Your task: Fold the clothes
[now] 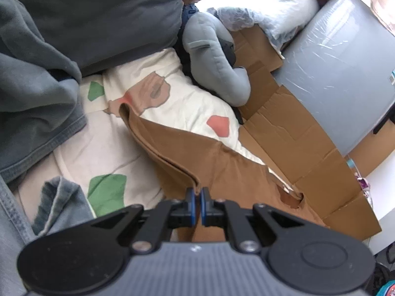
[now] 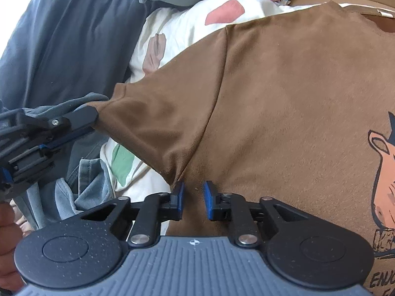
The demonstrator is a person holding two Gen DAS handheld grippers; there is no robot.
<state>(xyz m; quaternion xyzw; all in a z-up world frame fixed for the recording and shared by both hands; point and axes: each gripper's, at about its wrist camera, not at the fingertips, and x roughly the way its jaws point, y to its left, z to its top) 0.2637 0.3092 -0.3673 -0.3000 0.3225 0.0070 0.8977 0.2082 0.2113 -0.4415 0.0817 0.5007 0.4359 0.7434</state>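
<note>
My left gripper [image 1: 197,198] is clenched on the sleeve edge of the brown shirt [image 2: 284,93], which lies spread over the patterned duvet [image 1: 172,103]. My right gripper [image 2: 192,198] sits at the armpit seam, its jaws a little apart with brown cloth between them; I cannot tell whether the pads press it. Grey clothes [image 1: 37,79] lie heaped beside the shirt.

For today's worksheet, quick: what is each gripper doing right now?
Left gripper: closed on the brown T-shirt sleeve edge.
Right gripper: open, jaws around the shirt's underarm fabric.
</note>
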